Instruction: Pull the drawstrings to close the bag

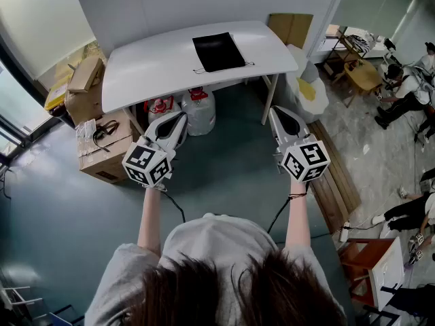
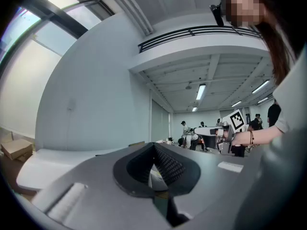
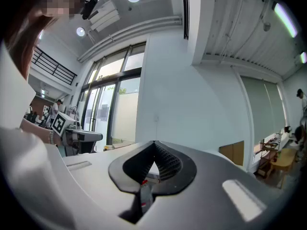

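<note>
Drawstring bag (image 1: 217, 51): black, flat on the far middle of the white table (image 1: 149, 66), well apart from both grippers.
Long axis: from the table's near edge toward the wall, with the far end leaning slightly left.
Drawstrings (image 1: 250, 64): thin cord along the bag's near end, straying out past both near corners; mouth end apparently toward the person.
Left gripper (image 1: 181, 119): closed tight with nothing between the pads, held in mid-air short of the table's near edge, tips toward the table.
Right gripper (image 1: 274, 112): likewise closed and empty, raised level with the left one, tips toward the table's right leg (image 1: 269, 99).
Marker cubes: one on each gripper, just ahead of the person's bare forearms.
Gripper views: both tilted up at wall and ceiling lights, each catching the other gripper's cube off to one side; bag out of sight in both.
Under the table: two pale water jugs (image 1: 199, 109) with red caps, side by side.
Left of the table: stacked cardboard boxes (image 1: 102, 145) on the grey floor.
Right of the table: a wooden stool (image 1: 363, 73) and several people (image 1: 408, 90) low to the floor, well away from the table.
</note>
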Available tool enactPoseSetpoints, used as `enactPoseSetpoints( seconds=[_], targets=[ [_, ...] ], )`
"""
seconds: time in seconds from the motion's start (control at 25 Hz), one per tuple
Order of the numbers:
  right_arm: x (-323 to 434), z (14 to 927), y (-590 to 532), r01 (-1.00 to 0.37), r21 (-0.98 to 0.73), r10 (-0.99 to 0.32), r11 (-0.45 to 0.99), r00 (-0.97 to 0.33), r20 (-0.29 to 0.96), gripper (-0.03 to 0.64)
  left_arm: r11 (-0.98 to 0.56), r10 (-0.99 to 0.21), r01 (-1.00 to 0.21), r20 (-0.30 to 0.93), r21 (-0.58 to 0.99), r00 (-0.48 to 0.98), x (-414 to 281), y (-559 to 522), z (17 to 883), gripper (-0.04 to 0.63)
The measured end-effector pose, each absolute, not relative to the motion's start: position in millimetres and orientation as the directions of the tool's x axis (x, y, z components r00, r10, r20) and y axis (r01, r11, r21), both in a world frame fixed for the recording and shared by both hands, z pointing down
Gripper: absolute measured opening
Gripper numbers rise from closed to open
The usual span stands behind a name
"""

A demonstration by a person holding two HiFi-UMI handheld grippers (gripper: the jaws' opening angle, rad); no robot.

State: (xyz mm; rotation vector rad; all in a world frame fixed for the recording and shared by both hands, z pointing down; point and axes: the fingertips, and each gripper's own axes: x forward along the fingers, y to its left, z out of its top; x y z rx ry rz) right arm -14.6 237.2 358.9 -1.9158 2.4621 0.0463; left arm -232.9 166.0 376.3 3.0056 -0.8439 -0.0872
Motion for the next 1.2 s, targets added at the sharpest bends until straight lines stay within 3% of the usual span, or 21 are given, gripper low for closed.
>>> enactPoseSetpoints(
  seconds=[1.2],
  targets=[
    [15.8, 351.4, 216.3, -0.957, -0.024, -0.957, 0.288, -0.286, -0.051, 0.014, -0.821, -0.571, -0.569, -0.06, 0.053, 0.819, -210.4, 153.5, 367.6, -0.012]
  ],
)
